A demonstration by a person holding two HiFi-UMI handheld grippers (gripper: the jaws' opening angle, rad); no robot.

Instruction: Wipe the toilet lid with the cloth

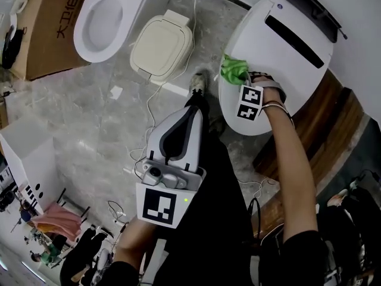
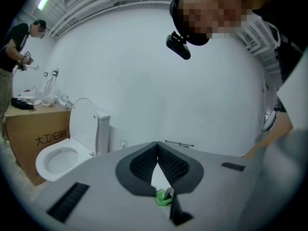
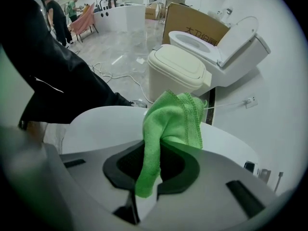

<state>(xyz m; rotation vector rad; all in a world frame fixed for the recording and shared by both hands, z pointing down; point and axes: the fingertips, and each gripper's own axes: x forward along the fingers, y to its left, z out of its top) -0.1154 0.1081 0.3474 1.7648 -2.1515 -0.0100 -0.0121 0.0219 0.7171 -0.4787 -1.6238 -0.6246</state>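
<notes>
The cloth [image 3: 171, 119] covers the right gripper [image 3: 153, 153], hiding where its jaws meet; the cardboard box [image 1: 50, 22] runs off the head view's top edge; a green speck [image 2: 163, 197] low between the jaws of the left gripper [image 2: 157, 148] is too small to identify

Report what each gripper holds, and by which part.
Right gripper pinches the green cloth by a bunched fold; left gripper is shut, holding nothing.

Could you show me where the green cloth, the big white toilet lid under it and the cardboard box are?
green cloth [image 1: 234, 69], head view, its bunched middle.
toilet lid [image 1: 300, 73], head view, bare white top.
cardboard box [image 1: 47, 40], head view, its brown face beside the print.
</notes>
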